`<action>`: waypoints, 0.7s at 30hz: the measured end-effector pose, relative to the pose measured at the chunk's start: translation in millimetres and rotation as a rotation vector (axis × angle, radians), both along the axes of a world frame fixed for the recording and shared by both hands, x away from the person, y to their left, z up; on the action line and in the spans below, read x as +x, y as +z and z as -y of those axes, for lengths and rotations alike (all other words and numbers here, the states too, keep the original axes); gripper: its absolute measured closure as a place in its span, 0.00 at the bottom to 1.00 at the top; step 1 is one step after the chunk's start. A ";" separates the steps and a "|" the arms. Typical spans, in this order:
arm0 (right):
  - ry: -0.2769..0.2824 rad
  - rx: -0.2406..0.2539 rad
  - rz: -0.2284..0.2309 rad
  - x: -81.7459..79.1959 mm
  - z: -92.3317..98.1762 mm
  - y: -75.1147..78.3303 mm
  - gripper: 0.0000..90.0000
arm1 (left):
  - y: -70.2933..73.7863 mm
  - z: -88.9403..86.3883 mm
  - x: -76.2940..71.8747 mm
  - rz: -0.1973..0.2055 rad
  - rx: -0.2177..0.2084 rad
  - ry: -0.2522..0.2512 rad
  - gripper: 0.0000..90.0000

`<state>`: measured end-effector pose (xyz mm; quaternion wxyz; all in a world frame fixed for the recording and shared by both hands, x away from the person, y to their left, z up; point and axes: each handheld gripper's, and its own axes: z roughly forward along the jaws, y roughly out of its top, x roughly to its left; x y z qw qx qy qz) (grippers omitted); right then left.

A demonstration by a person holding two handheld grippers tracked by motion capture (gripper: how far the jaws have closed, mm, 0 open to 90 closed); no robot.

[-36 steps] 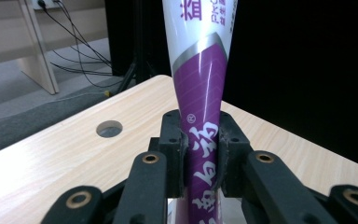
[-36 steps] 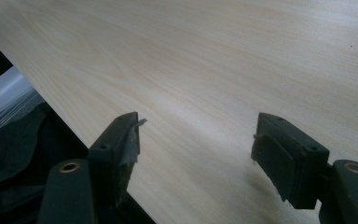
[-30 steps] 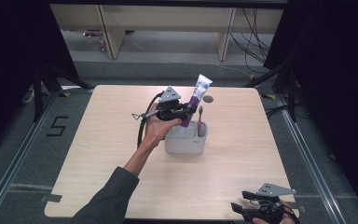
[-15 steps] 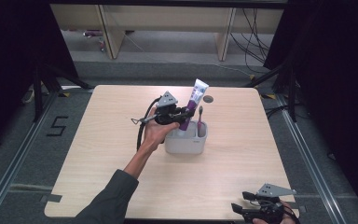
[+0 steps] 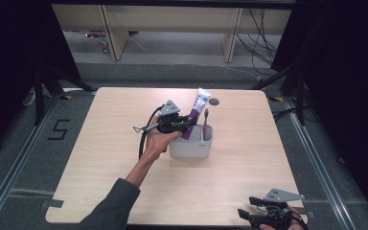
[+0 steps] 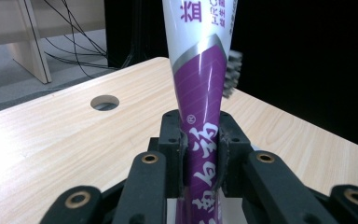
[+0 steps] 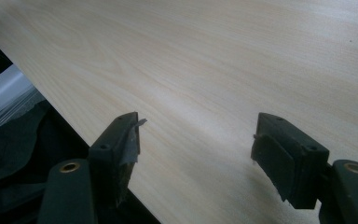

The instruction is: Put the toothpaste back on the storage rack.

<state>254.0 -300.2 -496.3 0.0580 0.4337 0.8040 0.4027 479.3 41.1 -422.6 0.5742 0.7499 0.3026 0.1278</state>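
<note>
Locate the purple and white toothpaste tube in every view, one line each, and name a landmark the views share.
High view: toothpaste tube stands in the grey holder, mid-table, clamped by the left gripper.
Left gripper view: tube fills the centre, between the jaws.
Right gripper view: I can't find it here.
Shared landmark: the light wooden table.

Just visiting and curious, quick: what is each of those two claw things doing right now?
Left gripper: closed on the purple and white toothpaste tube, over the grey holder.
Right gripper: open, holding nothing, at the table edge.
</note>
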 end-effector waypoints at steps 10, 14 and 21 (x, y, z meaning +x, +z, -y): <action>0.007 -0.005 0.010 1.2 0.5 -0.8 0.36 | -9.8 -2.4 -2.2 -0.008 0.027 0.001 0.83; -0.008 0.007 -0.027 -0.8 -1.2 0.0 0.35 | -14.7 -3.4 -2.0 -0.010 0.039 0.000 0.83; 0.000 0.004 0.004 0.7 -0.3 -1.4 0.36 | -19.3 -5.6 -3.0 -0.003 0.082 -0.011 0.82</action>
